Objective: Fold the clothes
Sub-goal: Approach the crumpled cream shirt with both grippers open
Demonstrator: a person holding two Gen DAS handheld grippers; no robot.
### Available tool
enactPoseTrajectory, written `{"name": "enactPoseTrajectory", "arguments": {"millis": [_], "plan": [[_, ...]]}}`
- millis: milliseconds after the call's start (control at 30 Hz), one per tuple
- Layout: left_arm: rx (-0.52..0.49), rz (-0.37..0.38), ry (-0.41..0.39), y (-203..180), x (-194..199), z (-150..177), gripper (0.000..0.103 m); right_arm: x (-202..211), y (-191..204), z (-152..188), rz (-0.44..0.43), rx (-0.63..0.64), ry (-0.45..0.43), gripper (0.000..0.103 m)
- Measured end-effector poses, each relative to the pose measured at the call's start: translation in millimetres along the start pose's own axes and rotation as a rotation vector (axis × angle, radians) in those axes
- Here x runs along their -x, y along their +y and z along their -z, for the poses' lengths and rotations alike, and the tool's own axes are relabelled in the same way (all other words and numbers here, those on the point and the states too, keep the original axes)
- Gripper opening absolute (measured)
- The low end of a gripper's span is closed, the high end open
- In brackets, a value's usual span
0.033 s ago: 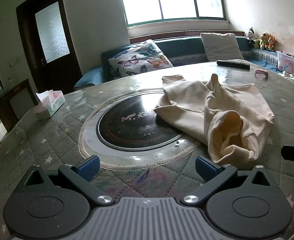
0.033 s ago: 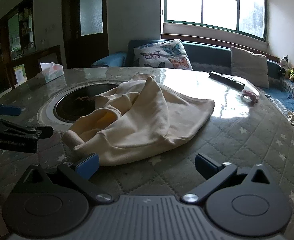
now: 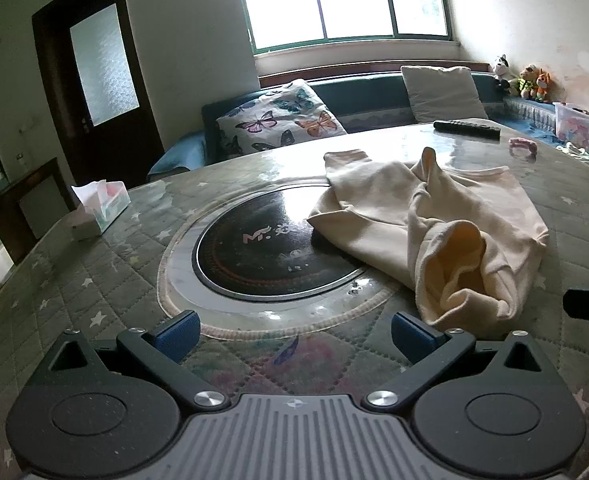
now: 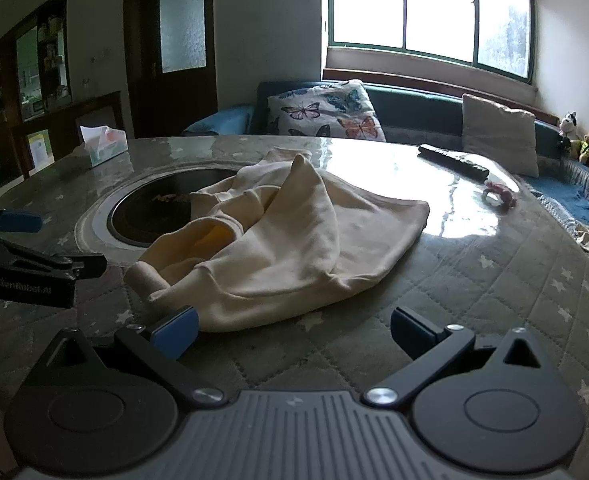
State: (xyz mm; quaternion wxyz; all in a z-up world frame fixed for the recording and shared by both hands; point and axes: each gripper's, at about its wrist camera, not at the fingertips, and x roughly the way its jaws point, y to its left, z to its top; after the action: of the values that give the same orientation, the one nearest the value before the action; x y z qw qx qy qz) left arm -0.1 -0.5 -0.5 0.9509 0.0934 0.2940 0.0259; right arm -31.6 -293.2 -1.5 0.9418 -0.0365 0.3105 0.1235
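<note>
Nothing has really moved since the earlier frame, as far as can be told: both tools and the garment are sat exactly where they were.

Closest in, the left hand-held gripper [image 3: 292, 330] is held wide apart with nothing between its blue pads, parked low over the quilted counter [image 3: 94, 280]. The right hand-held gripper [image 4: 292, 330] is spread wide too and empty, though its left pad is just beside the near hem of the cream sweatshirt [image 4: 290, 240].

The sweatshirt is dumped in a rumpled heap around the middle of the counter, with one cuff gaping open toward the near edge and part of the fabric draped over the rim of the black round hotplate [image 3: 262, 248]. No fold looks started yet.

Further back a remote [image 4: 452, 162] and a small pink thing [image 4: 500, 194] are left on the glossy part, and a tissue box [image 3: 100, 210] is off to the left.

What could go wrong: with the layers bunched like that, more than one layer could get pinched at once, so the whole heap would be dragged instead of spread. The surface looks slick too, so sliding toward the remote seems possible.
</note>
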Motion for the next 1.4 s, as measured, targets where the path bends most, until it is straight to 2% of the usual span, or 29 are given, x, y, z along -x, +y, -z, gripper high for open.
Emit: {"name": "enactPoseTrajectory", "arguments": {"millis": [167, 1400], "plan": [[-0.001, 0.001, -0.003, -3, 1, 1, 0.103, 6, 6, 2, 0.010, 0.017, -0.045, 0.103], [-0.052, 0.046, 0.051, -19, -4, 8, 0.103, -7, 9, 12, -0.003, 0.024, 0.024, 0.103]]}}
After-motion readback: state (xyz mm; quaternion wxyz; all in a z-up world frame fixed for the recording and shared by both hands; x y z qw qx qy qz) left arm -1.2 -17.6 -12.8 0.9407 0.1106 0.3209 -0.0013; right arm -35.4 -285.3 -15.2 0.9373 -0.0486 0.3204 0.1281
